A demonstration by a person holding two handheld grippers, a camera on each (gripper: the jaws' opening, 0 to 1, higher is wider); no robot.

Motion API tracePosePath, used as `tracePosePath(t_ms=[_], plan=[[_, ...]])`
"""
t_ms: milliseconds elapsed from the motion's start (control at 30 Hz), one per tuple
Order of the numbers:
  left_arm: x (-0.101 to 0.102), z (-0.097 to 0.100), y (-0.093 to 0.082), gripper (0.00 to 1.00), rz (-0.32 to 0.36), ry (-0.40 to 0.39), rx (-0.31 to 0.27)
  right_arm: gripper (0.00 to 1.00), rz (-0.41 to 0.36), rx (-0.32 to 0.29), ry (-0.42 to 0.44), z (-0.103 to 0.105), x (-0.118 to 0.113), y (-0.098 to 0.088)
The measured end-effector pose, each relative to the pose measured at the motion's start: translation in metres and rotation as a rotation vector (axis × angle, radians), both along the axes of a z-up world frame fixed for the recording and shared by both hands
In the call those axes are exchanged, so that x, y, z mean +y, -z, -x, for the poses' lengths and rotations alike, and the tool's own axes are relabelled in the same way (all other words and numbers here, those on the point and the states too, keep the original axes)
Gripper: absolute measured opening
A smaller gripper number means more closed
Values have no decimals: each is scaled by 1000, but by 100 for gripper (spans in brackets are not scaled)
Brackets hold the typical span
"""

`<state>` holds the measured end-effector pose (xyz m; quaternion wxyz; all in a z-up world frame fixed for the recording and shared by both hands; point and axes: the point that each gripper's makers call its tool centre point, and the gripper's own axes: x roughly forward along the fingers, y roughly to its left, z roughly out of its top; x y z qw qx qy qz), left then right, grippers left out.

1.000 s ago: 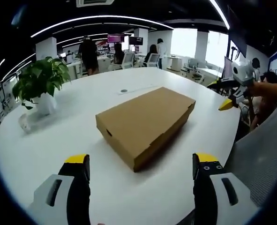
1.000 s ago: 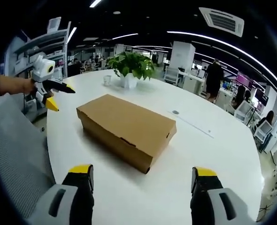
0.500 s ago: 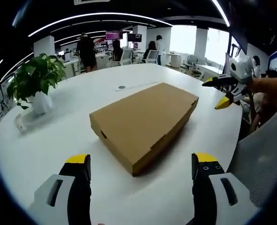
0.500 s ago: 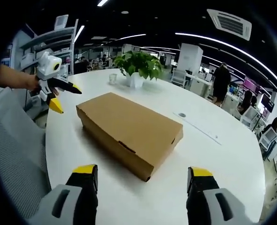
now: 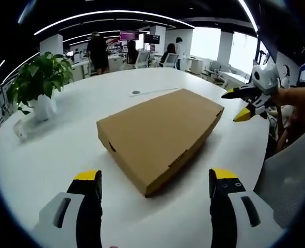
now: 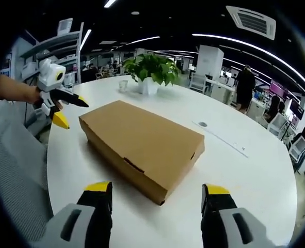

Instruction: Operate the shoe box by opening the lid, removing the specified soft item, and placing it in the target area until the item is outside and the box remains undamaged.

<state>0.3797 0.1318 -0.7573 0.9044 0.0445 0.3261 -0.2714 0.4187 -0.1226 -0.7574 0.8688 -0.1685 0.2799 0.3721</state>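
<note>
White round table point(image 5: 49, 155) sits in a big office with a leafy plant point(image 5: 38, 85) on it. Lying flat ahead of both grippers' fingers is the brown shoe box point(image 5: 160, 134), lid shut. The left gripper point(image 5: 155, 199) is wide open, holding nothing. The right gripper point(image 6: 156, 206) is wide open too, and seems empty.

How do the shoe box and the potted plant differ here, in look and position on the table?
The shoe box is plain brown cardboard, flat, lid closed; the potted plant is leafy green in a white pot, upright. In the left gripper view the box lies mid-table nearest the jaws; the plant stands farther off near the edge. Both rest on the white table.
</note>
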Motion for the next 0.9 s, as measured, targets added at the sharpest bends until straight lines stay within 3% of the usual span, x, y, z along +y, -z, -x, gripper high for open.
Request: tracePosePath(t_ms=[333, 600, 900], plan=[[-9, -10, 8, 78, 2, 2, 19, 51, 23, 17, 11, -12, 5, 11], [-19, -14, 14, 74, -5, 14, 26, 46, 28, 33, 11, -17, 10, 17], [-15, -17, 16, 68, -15, -6, 27, 41, 28, 37, 0, -17, 15, 20]])
